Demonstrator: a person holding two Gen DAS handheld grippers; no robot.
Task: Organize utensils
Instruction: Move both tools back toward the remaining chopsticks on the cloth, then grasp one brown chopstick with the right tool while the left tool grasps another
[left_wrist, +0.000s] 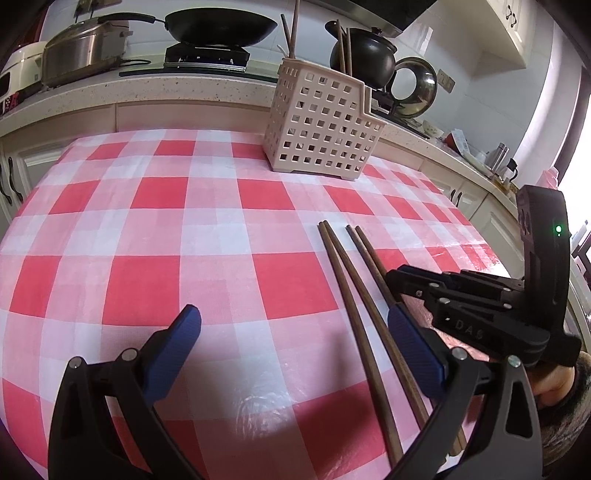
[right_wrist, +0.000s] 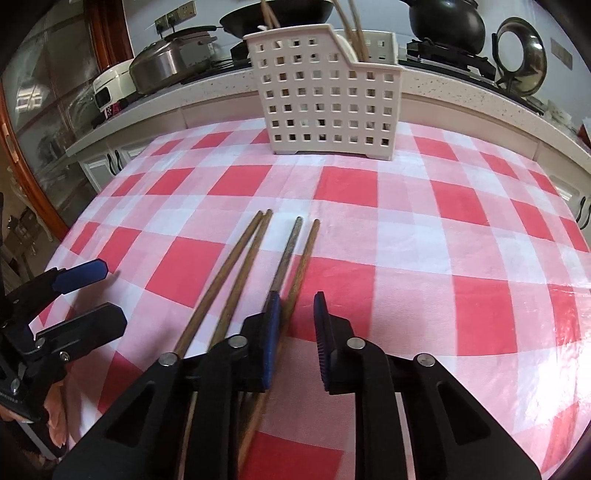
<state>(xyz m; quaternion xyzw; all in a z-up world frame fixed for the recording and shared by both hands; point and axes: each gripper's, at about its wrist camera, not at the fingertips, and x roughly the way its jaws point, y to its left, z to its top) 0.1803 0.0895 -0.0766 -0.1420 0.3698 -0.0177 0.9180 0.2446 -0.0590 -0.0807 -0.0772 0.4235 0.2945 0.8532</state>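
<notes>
- The right gripper (right_wrist: 297, 325) is hanging low over the checked tablecloth (right_wrist: 424, 221) with its blue-padded jaws parted and nothing between them; its left pad is sitting just at the rightmost chopstick, though actual contact cannot be judged.
- The left gripper (left_wrist: 295, 332) is hovering above the cloth with its jaws spread wide and holding nothing.
- In the left wrist view, the right gripper (left_wrist: 402, 291) is showing from the side, reaching in across the chopsticks.
- Four brown chopsticks (right_wrist: 258, 254) are lying flat on the cloth in two loose pairs, tips pointing toward the far edge of the table; in the left wrist view these chopsticks (left_wrist: 354, 295) are running under the left gripper's right finger.
- A cream perforated utensil holder (right_wrist: 325, 96) is standing upright near the far edge of the table, well apart from the loose chopsticks, with a few more sticks standing in it.
- Behind it, a counter (left_wrist: 184, 88) is carrying a black wok (left_wrist: 221, 26), a dark pot (left_wrist: 365, 55) and a steel lidded pan (left_wrist: 81, 48).
</notes>
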